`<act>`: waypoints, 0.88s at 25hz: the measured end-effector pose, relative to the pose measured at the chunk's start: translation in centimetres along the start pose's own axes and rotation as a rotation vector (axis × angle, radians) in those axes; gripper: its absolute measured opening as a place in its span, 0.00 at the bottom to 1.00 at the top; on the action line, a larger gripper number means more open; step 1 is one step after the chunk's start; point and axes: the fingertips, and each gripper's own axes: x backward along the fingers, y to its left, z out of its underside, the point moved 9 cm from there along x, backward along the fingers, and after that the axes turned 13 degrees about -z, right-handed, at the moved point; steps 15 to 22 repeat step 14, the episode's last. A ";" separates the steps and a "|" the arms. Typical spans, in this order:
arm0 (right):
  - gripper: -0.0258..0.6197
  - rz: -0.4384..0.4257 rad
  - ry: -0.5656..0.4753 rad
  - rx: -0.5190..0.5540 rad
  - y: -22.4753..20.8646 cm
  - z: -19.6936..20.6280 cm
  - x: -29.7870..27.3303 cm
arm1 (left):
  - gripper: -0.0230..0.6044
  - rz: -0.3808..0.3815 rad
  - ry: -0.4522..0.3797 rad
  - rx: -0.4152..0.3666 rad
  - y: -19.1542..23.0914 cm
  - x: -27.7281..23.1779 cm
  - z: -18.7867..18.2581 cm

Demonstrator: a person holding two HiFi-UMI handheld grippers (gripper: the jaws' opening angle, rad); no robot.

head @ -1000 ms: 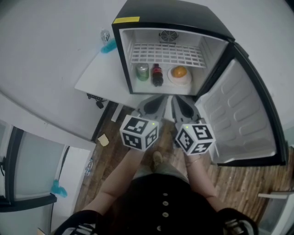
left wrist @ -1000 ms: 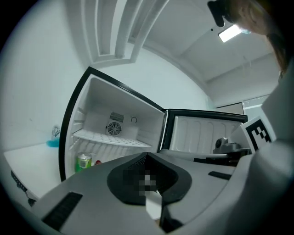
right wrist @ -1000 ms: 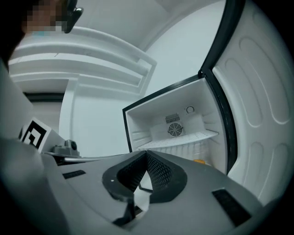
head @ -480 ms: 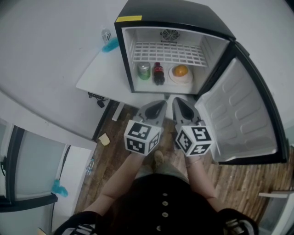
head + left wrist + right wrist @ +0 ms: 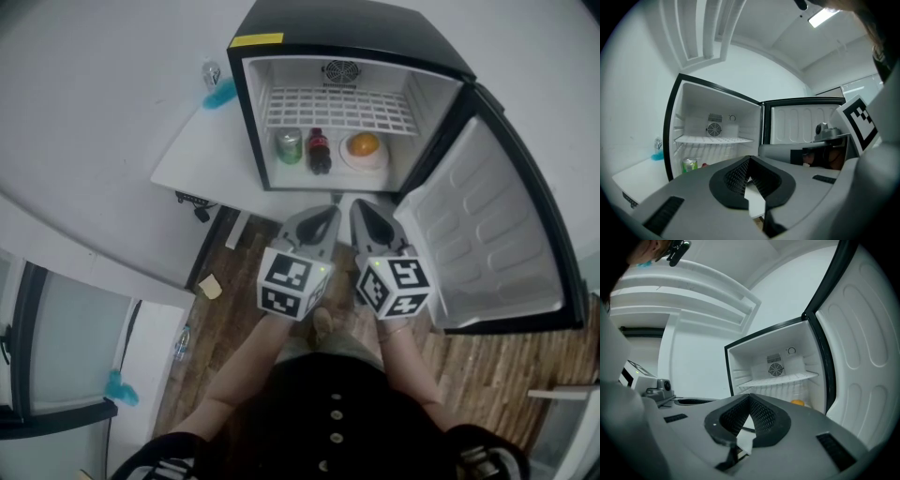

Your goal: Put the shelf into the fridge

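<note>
The black mini fridge (image 5: 356,28) stands open, its door (image 5: 487,234) swung out to the right. A white wire shelf (image 5: 337,108) sits level across the upper part of its white interior, and also shows in the left gripper view as shelf (image 5: 715,139) and in the right gripper view as shelf (image 5: 780,379). My left gripper (image 5: 328,210) and right gripper (image 5: 361,206) hover side by side in front of the fridge opening, pointing at it. Both are shut with nothing between the jaws, as left gripper (image 5: 749,161) and right gripper (image 5: 749,399) show up close.
Under the shelf stand a green can (image 5: 289,147), a dark cola bottle (image 5: 319,150) and an orange on a white plate (image 5: 364,145). The fridge rests on a white counter (image 5: 202,159) with a blue item (image 5: 222,92) at its back. Wooden floor (image 5: 487,375) lies below.
The left gripper has rolled a little and its marker cube sits slightly lower and further right. The right gripper has stayed where it was.
</note>
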 end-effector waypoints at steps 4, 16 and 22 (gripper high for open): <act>0.06 0.005 0.000 0.001 -0.3 -0.1 0.1 | 0.05 0.002 0.015 -0.003 -0.2 -0.4 0.2; 0.06 -0.007 0.001 -0.008 -0.7 0.3 -0.1 | 0.05 0.002 0.025 -0.026 -0.2 -0.9 0.4; 0.06 -0.007 0.001 -0.008 -0.7 0.3 -0.1 | 0.05 0.002 0.025 -0.026 -0.2 -0.9 0.4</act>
